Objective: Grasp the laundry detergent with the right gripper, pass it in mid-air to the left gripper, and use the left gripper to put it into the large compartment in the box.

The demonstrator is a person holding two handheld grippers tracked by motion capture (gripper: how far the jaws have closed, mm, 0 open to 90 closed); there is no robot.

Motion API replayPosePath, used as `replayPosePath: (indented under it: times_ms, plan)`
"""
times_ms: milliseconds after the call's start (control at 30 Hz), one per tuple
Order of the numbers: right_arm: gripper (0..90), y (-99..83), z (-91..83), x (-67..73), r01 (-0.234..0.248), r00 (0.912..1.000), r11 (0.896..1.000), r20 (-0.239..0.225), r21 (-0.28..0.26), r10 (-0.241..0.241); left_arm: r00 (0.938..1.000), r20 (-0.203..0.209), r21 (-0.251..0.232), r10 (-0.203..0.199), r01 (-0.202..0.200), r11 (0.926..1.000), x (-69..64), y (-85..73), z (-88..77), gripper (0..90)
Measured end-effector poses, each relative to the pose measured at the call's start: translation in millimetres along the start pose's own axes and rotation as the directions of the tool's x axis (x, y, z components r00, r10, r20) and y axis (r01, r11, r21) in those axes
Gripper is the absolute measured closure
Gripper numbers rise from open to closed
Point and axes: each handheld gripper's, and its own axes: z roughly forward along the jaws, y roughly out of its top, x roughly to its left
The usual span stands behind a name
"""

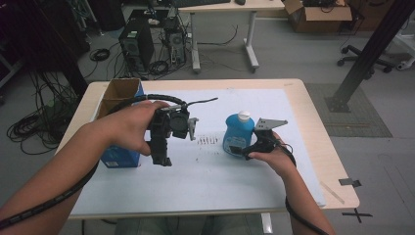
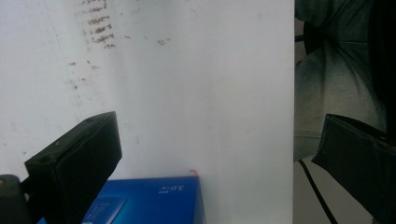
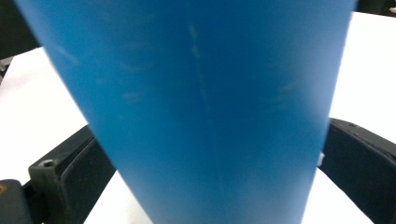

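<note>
Jaws of the right gripper close against the two sides of a blue bottle, pinching its lower body; in the right gripper view the bottle sits between the two black jaws, which press against its flanks. The bottle stands upright on the white mat, which covers most of the wooden table. It has a white cap on top. The person's right hand holds the gripper from the near side of the bottle, and the grey three-cornered plate sticks up just right of the bottle's shoulder.

To the left of the bottle, well apart from it, the left gripper is held above the mat by the left hand, with its jaws pointing down toward the person's edge of the table. Its jaws stand wide apart with nothing between them; the left gripper view shows bare mat between the two black jaws. A black cable loops over the hand.

Farther left of the bottle, beyond the left gripper, an open cardboard box with blue sides sits at the mat's left edge; its blue corner appears at the bottom of the left gripper view. Between the bottle and the left gripper, small dark marks dot the mat, just left of the bottle's base.
</note>
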Motion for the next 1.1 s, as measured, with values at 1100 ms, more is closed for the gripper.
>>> replayPosePath:
  times_ms: [1100]
  plan:
    - [25.3,-4.8,-1.5,1.8,0.043,0.9983,0.998,0.040,-0.046,-0.041,1.0000,-0.007,-0.009,0.001,-0.001,1.0000,0.9,-0.3,1.2,0.4]
